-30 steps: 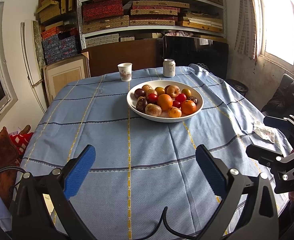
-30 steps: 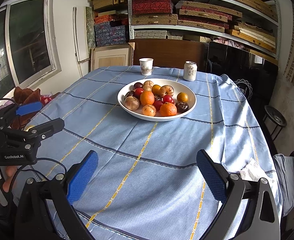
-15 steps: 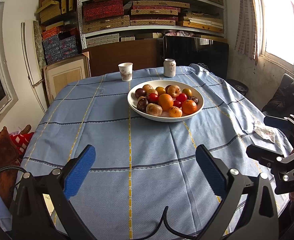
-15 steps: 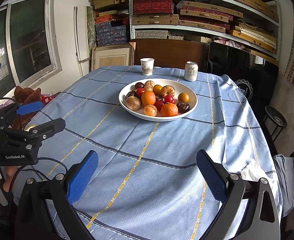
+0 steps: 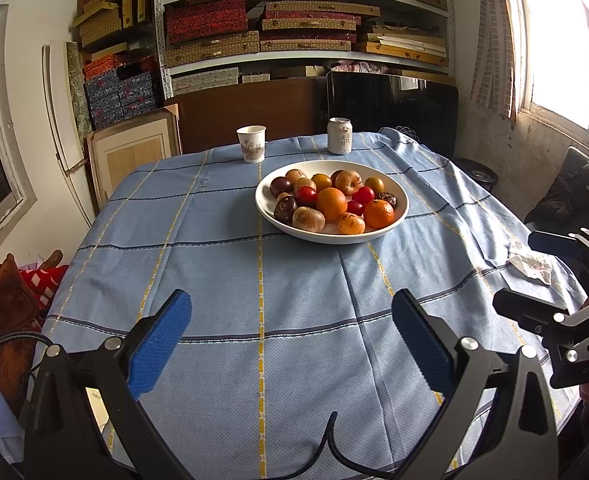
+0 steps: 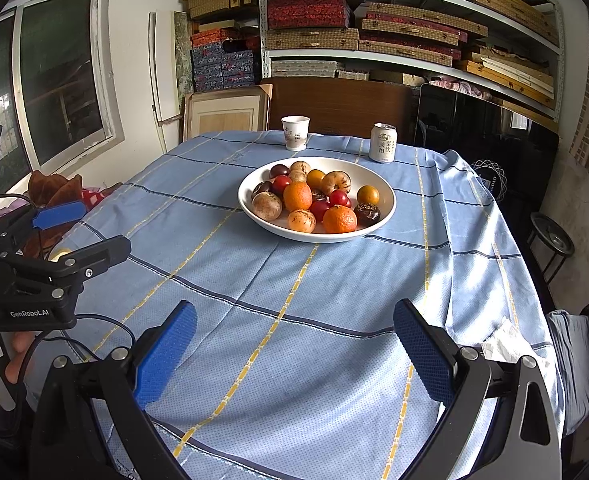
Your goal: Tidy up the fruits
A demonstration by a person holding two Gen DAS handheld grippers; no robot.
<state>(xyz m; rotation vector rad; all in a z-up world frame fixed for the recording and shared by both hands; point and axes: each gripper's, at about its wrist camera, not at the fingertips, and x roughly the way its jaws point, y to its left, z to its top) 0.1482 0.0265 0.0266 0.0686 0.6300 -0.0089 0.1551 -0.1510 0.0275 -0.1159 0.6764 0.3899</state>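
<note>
A white bowl (image 5: 400,194) (image 6: 386,196) heaped with several fruits stands past the middle of a blue tablecloth. In it lie oranges (image 5: 331,203) (image 6: 339,219), small red tomatoes (image 5: 305,195), dark plums (image 5: 281,186) and brownish fruits (image 6: 267,205). My left gripper (image 5: 290,340) hovers wide open over the near cloth, well short of the bowl, with nothing between its blue pads. My right gripper (image 6: 294,344) is likewise open and empty above the near cloth. Each gripper shows at the edge of the other's view, the right one (image 5: 550,280) and the left one (image 6: 82,232).
A paper cup (image 5: 251,144) and a drink can (image 5: 339,136) stand behind the bowl at the table's far edge. A crumpled tissue (image 5: 532,262) lies at the right edge. Shelves of boxes fill the back wall. A brown plush toy (image 5: 2,312) sits off the table's left.
Both views have crept slightly forward and the bowl sits a touch nearer. The grippers stay open and nothing on the table has moved.
</note>
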